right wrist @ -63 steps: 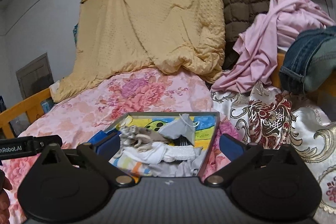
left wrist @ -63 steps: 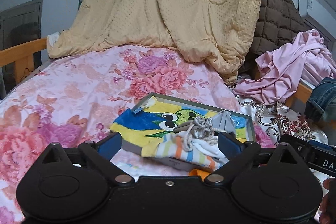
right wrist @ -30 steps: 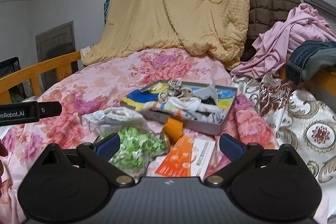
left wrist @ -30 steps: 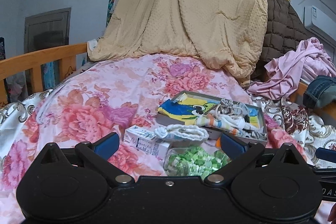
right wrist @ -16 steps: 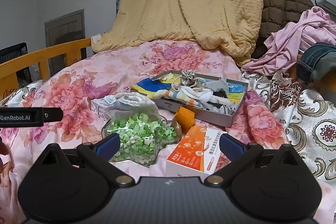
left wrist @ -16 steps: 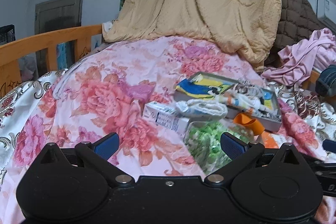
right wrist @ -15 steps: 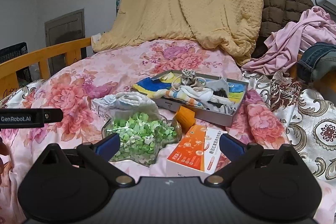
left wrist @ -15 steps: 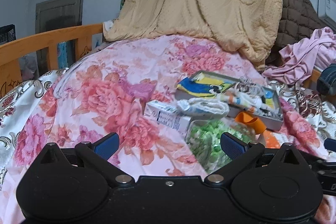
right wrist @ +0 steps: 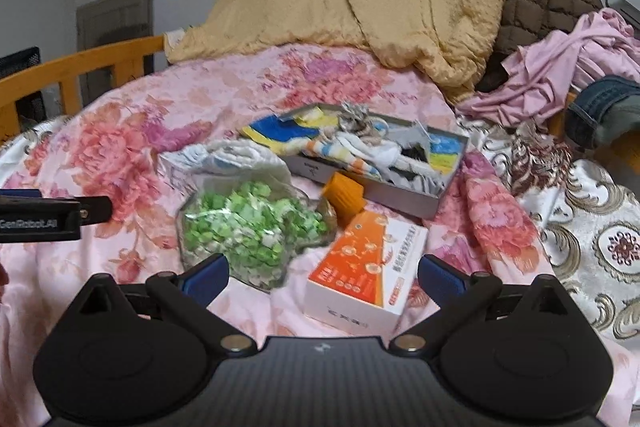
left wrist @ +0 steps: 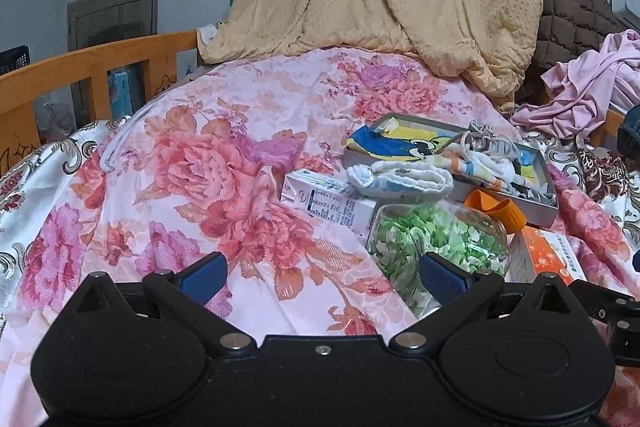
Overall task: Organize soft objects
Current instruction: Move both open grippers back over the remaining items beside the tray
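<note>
Just left of the grey tray (left wrist: 549,203), the rolled white towel (left wrist: 404,179) lies atop a carton, so either empty, wide-spread gripper (left (left wrist: 322,277), right (right wrist: 322,275)) should pinch its middle and lift straight up.

Grey tray (left wrist: 548,205) heaped with socks (left wrist: 484,159), rolled white cloth (left wrist: 400,179) lying just beside it

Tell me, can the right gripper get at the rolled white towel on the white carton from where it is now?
Probably not directly. The right gripper is open and empty, but the clear container of green pieces sits between it and the rolled white towel, so it would need to go over or around.
</note>
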The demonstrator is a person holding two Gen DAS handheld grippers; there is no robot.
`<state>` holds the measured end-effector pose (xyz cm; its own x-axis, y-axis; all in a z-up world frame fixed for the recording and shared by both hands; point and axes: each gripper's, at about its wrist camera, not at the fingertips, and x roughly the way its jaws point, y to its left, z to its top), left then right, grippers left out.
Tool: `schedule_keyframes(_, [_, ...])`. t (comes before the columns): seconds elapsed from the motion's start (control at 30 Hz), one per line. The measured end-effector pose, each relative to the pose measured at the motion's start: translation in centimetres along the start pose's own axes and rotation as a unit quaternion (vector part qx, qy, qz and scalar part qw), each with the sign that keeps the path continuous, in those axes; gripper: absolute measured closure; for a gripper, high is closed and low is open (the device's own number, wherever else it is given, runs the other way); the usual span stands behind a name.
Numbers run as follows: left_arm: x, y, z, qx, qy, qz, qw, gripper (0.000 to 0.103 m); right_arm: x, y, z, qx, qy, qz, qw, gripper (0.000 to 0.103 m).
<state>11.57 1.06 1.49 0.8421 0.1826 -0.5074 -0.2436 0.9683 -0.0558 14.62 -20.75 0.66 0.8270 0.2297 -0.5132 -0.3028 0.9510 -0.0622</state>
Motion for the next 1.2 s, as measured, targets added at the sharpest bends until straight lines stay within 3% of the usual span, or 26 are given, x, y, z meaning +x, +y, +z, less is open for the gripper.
schedule_keyframes(0.43, [0.4, -0.1, -0.4, 0.000, 0.010, 0.001, 1.0000, 0.001, 1.1, -0.7, -0.1, 0.007, 0.029, -0.012, 0.999, 0.001])
schedule_keyframes(0.9, [0.5, -0.8, -0.9, 0.012, 0.009, -0.009, 0.9999, 0.001, 2.2, -1.2, 0.9, -0.006, 0.011, -0.023, 1.000, 0.001])
schedule_keyframes(1.2, [2.0, -2.4, 0.6, 0.043, 0.004, -0.023, 0.9988, 0.001, 4.4, -2.2, 1.6, -0.016, 0.001, -0.027, 0.999, 0.001])
